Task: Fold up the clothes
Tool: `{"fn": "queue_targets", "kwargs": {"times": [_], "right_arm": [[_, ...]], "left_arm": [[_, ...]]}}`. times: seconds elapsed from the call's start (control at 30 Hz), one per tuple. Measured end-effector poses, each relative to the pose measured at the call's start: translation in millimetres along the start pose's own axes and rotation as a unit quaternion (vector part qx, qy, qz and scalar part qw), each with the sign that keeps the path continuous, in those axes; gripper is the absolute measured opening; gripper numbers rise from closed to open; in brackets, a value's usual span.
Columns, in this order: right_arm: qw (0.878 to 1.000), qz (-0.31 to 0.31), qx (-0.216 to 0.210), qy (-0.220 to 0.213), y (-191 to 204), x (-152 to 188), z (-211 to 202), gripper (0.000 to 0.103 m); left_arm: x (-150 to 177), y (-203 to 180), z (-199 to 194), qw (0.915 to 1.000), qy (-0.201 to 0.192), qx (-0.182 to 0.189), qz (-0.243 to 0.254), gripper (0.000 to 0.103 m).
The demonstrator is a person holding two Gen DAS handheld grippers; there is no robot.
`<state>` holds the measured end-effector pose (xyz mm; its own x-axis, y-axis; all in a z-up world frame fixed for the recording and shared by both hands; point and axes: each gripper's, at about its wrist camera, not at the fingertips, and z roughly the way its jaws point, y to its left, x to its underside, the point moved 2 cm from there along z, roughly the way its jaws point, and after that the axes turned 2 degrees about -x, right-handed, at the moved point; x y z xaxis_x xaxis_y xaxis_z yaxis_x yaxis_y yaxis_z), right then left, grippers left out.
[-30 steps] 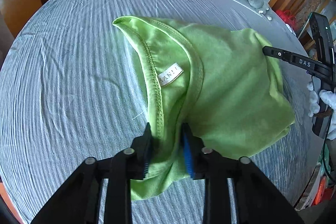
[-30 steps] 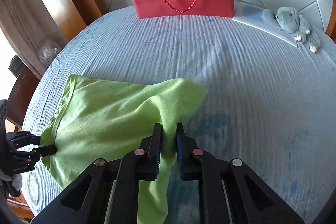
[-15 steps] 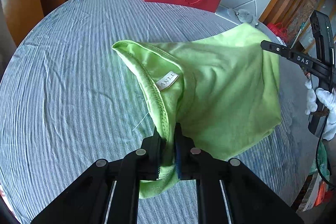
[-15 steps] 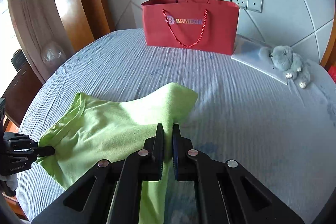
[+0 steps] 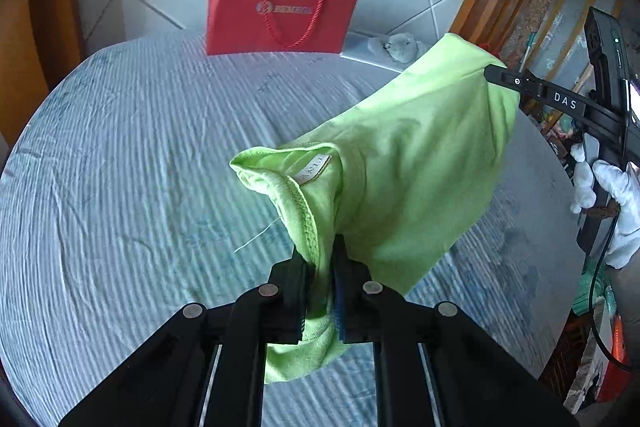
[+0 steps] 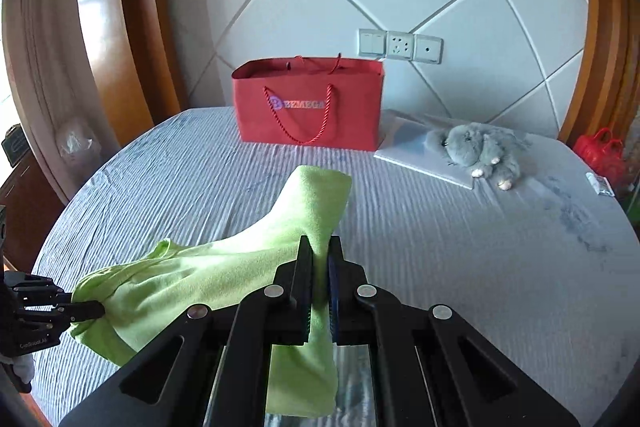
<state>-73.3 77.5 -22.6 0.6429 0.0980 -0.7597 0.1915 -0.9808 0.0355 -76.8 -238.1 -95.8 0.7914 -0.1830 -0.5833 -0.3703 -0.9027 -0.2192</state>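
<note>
Both pairs of fingers are clamped on the lime-green shirt: the left gripper pinches the stitched neckline, the right gripper grips a folded edge. Held between them, the shirt hangs above the striped blue bed, sagging in the middle, a loose thread trailing at 9 o'clock of the left pinch. Its cream neck label carries letters too curled to read. In the left view the right gripper's arm reads "DAS", held by a white-gloved hand at 3 o'clock. At 12 o'clock a red bag reads "BEMEGA". A grey plush rabbit lies at 2 o'clock in the right view.
</note>
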Motion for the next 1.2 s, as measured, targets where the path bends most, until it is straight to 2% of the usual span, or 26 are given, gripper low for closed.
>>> {"fn": "queue_targets", "kwargs": {"times": [0.2, 0.37, 0.43, 0.53, 0.6, 0.67, 0.73, 0.87, 0.93, 1.1, 1.2], "right_arm": [[0.999, 0.011, 0.047, -0.024, -64, -3, -56, 0.006], [0.996, 0.024, 0.073, -0.038, -149, 5, -97, 0.006], [0.996, 0.024, 0.076, -0.041, -190, 7, -109, 0.006], [0.996, 0.015, 0.08, -0.039, -249, 6, -123, 0.006], [0.996, 0.012, 0.087, -0.035, -285, 4, -130, 0.006], [0.995, 0.013, 0.096, -0.035, -316, 0, -138, 0.006], [0.993, 0.016, 0.109, -0.035, -344, -4, -145, 0.006], [0.989, 0.04, 0.136, -0.032, -398, -11, -155, 0.006], [0.988, 0.044, 0.144, -0.033, -424, -16, -157, 0.006], [0.989, 0.036, 0.133, -0.044, -493, -39, -144, 0.006], [0.992, 0.033, 0.115, -0.049, -544, -57, -123, 0.006]], "left_arm": [[-26, -97, 34, 0.9988, -0.008, 0.039, 0.03, 0.009], [-52, -184, 70, 0.9968, -0.022, 0.053, 0.055, 0.009], [-57, -242, 81, 0.9966, -0.021, 0.059, 0.054, 0.009], [-43, -317, 88, 0.9957, -0.02, 0.071, 0.056, 0.009], [-16, -377, 84, 0.995, -0.014, 0.081, 0.056, 0.009], [-19, -420, 94, 0.9938, -0.007, 0.094, 0.059, 0.009], [-4, -475, 90, 0.9921, -0.005, 0.101, 0.075, 0.009], [-17, -527, 99, 0.9876, -0.007, 0.121, 0.099, 0.009], [-16, -565, 90, 0.9874, -0.012, 0.115, 0.108, 0.009], [-49, -628, 102, 0.9888, -0.037, 0.079, 0.121, 0.009], [-73, -662, 123, 0.9917, -0.046, 0.062, 0.103, 0.009]]}}
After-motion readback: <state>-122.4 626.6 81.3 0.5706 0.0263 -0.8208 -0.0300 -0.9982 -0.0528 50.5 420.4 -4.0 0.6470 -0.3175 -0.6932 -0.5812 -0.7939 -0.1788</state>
